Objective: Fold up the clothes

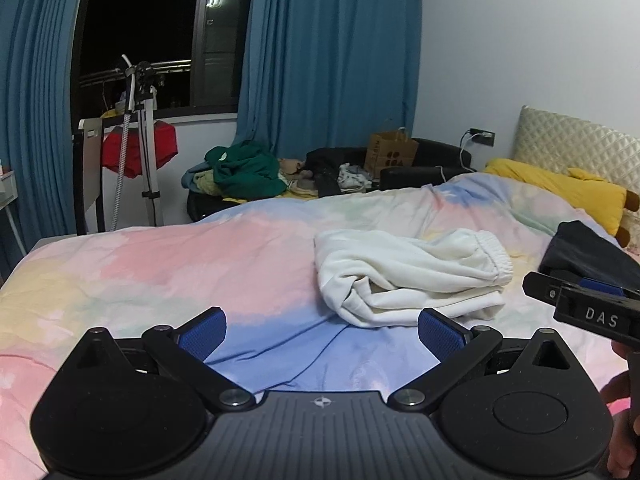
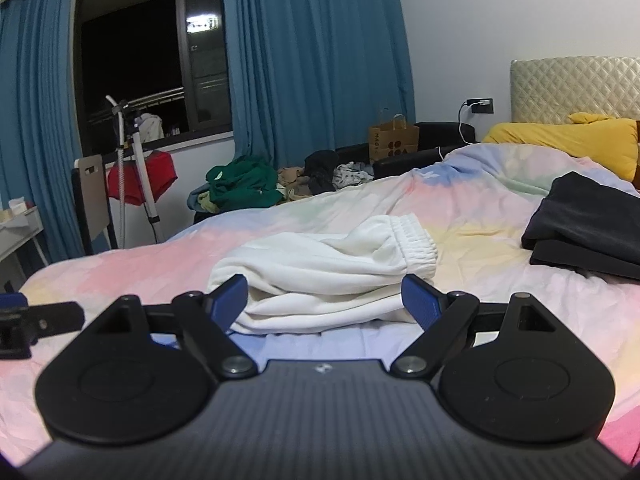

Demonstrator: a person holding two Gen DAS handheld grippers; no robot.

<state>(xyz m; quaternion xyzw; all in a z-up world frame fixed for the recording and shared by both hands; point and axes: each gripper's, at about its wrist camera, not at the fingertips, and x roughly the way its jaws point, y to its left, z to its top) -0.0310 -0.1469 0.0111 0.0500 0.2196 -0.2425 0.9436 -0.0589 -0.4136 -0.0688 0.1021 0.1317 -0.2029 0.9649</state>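
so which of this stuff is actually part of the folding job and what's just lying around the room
Part of the job:
white sweatpants, bunched on the bedspread
folded dark garment, set aside near the pillow
left gripper and right gripper, both open

Just lying about:
yellow pillow
green clothes heap
brown paper bag
red garment on the rack

Both grippers: black ribbed body with a small compass-style logo in the middle, round black discs either side, silver pivot screws on angled black link arms, blue textured pads (image 1: 204, 334) on the fingers; right gripper (image 1: 592, 300) shows white "DAS" lettering on its side.
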